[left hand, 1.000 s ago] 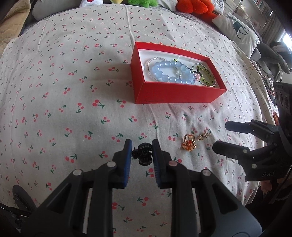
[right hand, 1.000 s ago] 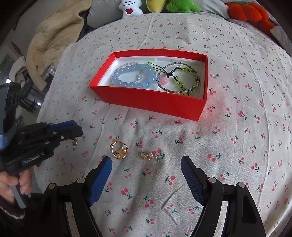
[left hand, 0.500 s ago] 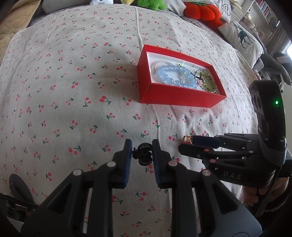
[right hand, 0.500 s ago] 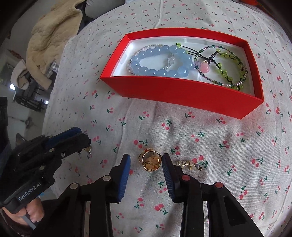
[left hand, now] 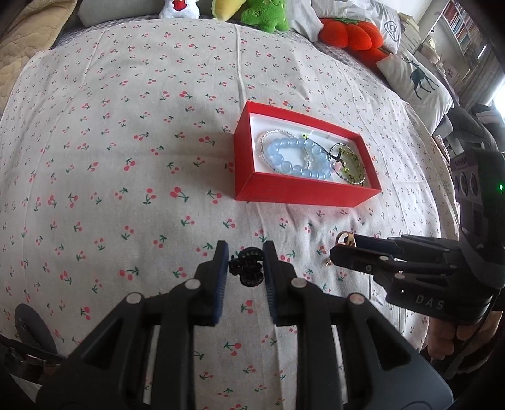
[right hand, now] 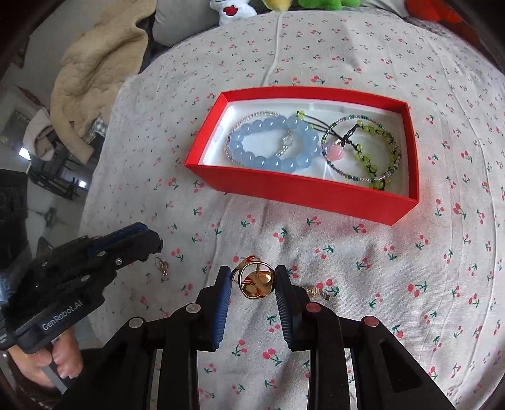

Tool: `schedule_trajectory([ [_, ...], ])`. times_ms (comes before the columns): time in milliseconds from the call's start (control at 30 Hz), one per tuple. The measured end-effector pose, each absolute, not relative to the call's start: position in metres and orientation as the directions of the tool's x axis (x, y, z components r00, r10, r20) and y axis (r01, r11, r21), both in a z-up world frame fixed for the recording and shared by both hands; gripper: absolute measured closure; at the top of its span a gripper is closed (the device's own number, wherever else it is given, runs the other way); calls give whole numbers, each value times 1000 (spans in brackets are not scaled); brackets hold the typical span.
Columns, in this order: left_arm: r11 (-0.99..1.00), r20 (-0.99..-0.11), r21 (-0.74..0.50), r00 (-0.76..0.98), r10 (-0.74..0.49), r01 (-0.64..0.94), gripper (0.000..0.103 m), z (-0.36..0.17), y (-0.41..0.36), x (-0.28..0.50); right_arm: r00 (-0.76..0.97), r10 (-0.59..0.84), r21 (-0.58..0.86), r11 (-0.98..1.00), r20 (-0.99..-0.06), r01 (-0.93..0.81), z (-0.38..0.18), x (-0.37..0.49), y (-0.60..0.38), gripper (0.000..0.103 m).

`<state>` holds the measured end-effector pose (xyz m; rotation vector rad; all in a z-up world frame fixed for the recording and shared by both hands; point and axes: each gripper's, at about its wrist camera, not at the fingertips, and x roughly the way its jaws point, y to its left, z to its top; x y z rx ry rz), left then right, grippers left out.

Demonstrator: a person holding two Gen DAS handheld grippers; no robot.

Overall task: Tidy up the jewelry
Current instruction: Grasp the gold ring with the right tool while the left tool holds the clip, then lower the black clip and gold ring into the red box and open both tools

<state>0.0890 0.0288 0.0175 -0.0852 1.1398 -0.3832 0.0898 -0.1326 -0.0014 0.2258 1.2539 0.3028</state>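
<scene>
My left gripper (left hand: 244, 261) is shut on a small black earring (left hand: 247, 265) and holds it above the cherry-print cloth. My right gripper (right hand: 254, 282) is shut on a gold ring (right hand: 255, 281), lifted off the cloth; the ring also peeks out in the left wrist view (left hand: 344, 237). A red box (right hand: 303, 192) lies beyond, holding a blue bead bracelet (right hand: 271, 145) and a green bead bracelet (right hand: 366, 151). A small gold earring (right hand: 317, 291) lies on the cloth beside my right fingers. The left gripper shows in the right wrist view (right hand: 154, 243) with a small hook piece (right hand: 161, 265) hanging under its tip.
The red box also shows in the left wrist view (left hand: 303, 192). Plush toys (left hand: 262, 12) and pillows (left hand: 419, 82) line the far edge of the bed. A beige blanket (right hand: 94, 69) is heaped at the left edge. The cherry-print cloth (left hand: 126, 157) covers the bed.
My right gripper has closed from wide open onto the gold ring and lifted it. My left gripper has kept its hold on the black earring and risen slightly.
</scene>
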Motion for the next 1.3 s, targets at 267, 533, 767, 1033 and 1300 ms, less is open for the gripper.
schedule_trajectory([
  [267,909,-819,-334,400,-411,250,79,36,12,114,385,372,387,921,-845,-40,32,100,-168,75],
  [533,876,-776,-400,408,-481,270,79,33,-21,142,464,337,398,917,-819,36,35,122,-205,75],
  [767,888,-794,-370,404,-454,272,79,20,-44,155,465,333,413,908,-820,77,26,132,-223,75],
  [1033,905,-815,-325,405,-415,275,79,11,-49,160,453,331,408,910,-827,79,20,132,-231,75],
  [1300,897,-798,-334,420,-433,290,74,30,-42,141,447,326,396,916,-833,70,17,134,-226,75],
])
